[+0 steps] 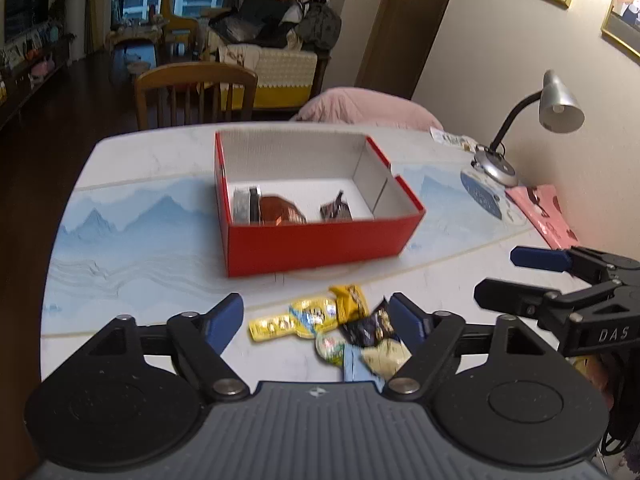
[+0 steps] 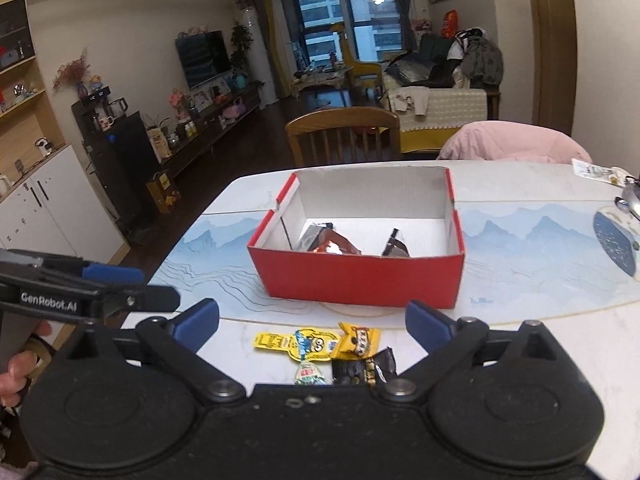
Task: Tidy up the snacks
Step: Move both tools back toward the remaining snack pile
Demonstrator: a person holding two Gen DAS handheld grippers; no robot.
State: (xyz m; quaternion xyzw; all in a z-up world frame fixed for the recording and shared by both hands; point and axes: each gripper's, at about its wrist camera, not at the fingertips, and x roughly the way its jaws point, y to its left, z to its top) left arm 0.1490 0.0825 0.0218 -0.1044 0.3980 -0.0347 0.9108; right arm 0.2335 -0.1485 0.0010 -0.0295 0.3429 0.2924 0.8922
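- The left gripper (image 1: 316, 320) and the right gripper (image 2: 312, 322) both hang with fingers spread and nothing held, poised over the loose snack packets (image 1: 332, 326), likely choosing the next one.
- The red cardboard box (image 1: 320, 240) just beyond already holds a few wrappers.
- A desk lamp (image 1: 556, 104) stands well aside; nothing blocks the way.

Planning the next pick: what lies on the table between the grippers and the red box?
A loose cluster of snack packets lies just ahead of both open grippers, the left gripper and right gripper. Beyond it, bare table up to the red box. Both wrist views show this.
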